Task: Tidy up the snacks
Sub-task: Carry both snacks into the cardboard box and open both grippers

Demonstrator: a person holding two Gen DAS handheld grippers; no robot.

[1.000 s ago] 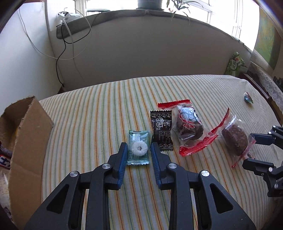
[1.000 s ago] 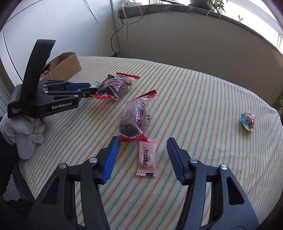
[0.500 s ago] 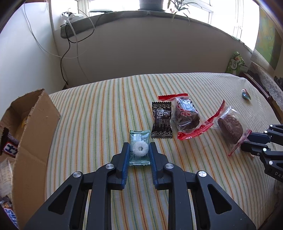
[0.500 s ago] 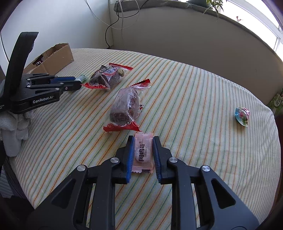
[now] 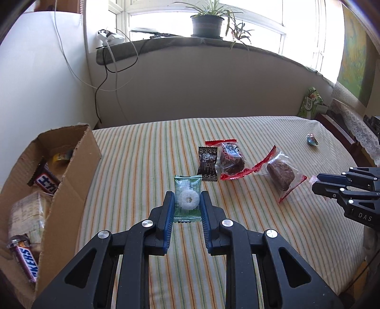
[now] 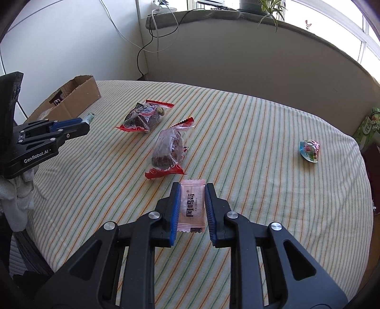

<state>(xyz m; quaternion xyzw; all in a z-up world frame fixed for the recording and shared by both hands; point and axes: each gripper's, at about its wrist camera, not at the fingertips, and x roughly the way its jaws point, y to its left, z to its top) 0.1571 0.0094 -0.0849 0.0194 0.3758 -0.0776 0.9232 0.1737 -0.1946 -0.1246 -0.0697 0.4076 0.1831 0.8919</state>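
Note:
My left gripper (image 5: 187, 202) is shut on a green packet with a white ring candy (image 5: 187, 199), lifted just above the striped tablecloth. My right gripper (image 6: 192, 202) is shut on a pink sachet (image 6: 192, 206), also raised off the cloth. Two clear red-edged cake packs (image 5: 230, 158) (image 5: 280, 174) and a dark brown sachet (image 5: 207, 164) lie ahead of the left gripper. An open cardboard box (image 5: 68, 166) with chocolate bars and other snacks stands at the left. The left gripper (image 6: 80, 124) shows at the left edge of the right wrist view.
A small blue-pink wrapped candy (image 6: 308, 151) lies alone at the far right of the table (image 6: 261, 133). A wall with hanging cables and a sill with a potted plant (image 5: 207, 22) stand behind. A green carton (image 5: 311, 103) sits past the table's right end.
Both grippers closed on their packets, the right from wide open. Both then rose with them, and the left drew back so that more of the box shows.

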